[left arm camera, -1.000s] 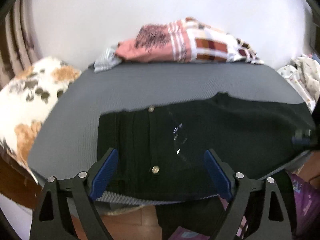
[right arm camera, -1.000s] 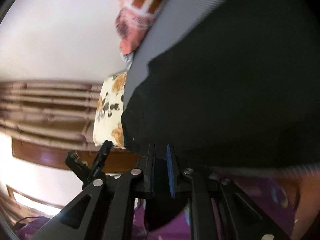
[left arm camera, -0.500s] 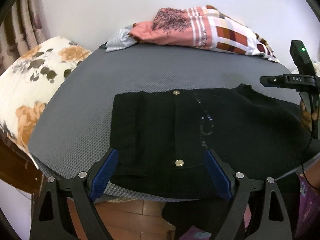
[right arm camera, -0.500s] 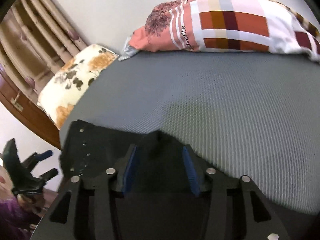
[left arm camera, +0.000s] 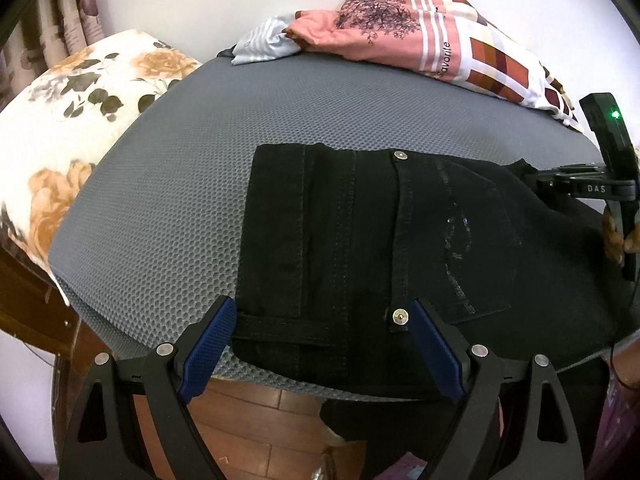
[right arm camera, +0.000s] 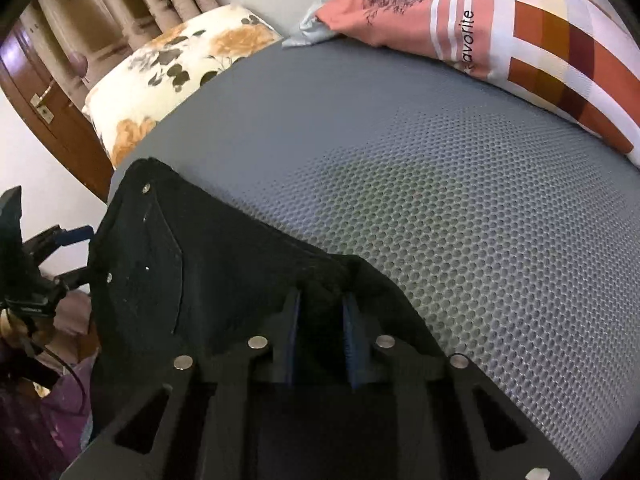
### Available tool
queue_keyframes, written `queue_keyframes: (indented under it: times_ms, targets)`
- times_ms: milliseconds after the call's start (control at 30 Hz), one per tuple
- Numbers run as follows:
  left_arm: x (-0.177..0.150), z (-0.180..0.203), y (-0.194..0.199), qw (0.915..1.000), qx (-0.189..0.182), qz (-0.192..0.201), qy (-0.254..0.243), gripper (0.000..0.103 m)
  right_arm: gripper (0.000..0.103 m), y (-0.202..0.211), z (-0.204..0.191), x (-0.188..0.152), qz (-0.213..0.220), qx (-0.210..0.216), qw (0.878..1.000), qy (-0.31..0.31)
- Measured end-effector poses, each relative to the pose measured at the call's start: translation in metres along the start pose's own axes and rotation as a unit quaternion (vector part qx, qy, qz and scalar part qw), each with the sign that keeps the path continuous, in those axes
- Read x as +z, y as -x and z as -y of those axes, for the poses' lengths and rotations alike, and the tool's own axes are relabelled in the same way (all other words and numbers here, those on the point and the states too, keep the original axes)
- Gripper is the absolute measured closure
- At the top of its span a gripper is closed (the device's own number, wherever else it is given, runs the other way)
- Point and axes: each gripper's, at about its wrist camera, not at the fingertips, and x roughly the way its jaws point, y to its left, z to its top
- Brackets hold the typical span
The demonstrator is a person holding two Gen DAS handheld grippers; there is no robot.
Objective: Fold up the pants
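Black denim pants (left arm camera: 400, 248) lie flat on the grey mesh-textured desk (left arm camera: 240, 128), waistband end at 9 o'clock in the left wrist view, legs trailing off the near edge toward 5 o'clock. Step in hand, as I read it: gather the fabric for a fold. To do it well, pinch both layers at the edge, lift evenly on both sides, keep the seams lined up — no dragging across the mesh.

Left claw (left arm camera: 320, 344) stands wide, blue pads either side of the waistband corner at 6 o'clock; holding nothing that I can see. Right claw (right arm camera: 320, 320) is narrow and closing — a bunched ridge of black cloth sits between its pads, pinched. Pink patterned bedding (left arm camera: 420, 48) and floral pillow (left arm camera: 80, 112) sit well apart at 12 and 10 o'clock.
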Motion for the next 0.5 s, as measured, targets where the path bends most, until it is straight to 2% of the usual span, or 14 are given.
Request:
queue_keyframes:
  times_ms: [133,300,500]
  targets:
    - [0.001,-0.002,0.0,1.0,0.008,0.003,0.001,0.015,0.096,0.009,-0.001,0.003,0.025,-0.012,1.0,-0.011]
    - [0.002,-0.013,-0.002,0.9996,0.023,0.003,0.014,0.015,0.098,-0.004,0.021,0.006,0.044,-0.022,0.996,-0.072]
    - [0.003,-0.032,0.001,0.9979,0.054,0.018,0.033,0.015,0.097,-0.008,0.02,0.005,0.061,-0.029,0.995,-0.08]
